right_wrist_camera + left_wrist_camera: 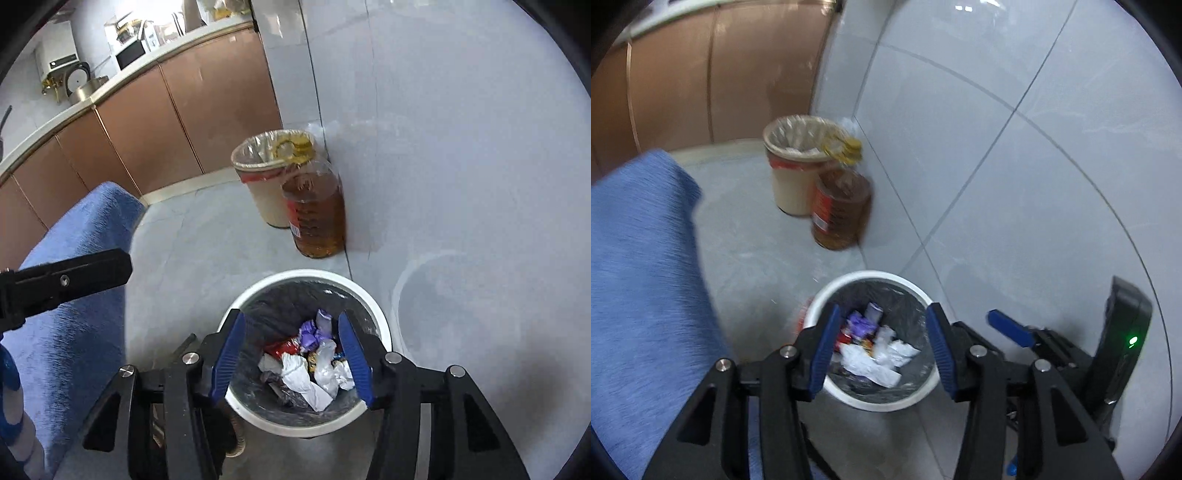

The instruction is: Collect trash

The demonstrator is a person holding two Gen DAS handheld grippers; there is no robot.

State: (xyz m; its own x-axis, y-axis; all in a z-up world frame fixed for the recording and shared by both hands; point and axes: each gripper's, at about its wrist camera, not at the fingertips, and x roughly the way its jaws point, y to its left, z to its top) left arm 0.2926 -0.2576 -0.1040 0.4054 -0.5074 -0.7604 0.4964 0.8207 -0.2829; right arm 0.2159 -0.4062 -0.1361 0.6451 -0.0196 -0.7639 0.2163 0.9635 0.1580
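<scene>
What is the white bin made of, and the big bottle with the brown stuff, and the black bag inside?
White bin: probably plastic; its rim looks smooth and slightly glossy.
Big bottle: clear plastic, most likely; the amber liquid shows through its ribbed wall.
Black bag: thin plastic film; it wrinkles and shines.

We carry two matching grippers: the left gripper [881,347] and the right gripper [291,356] have black angular linkage arms, round silver pivot screws and ribbed blue pads [354,360]; a green light [1133,340] glows on the right one's housing.
</scene>
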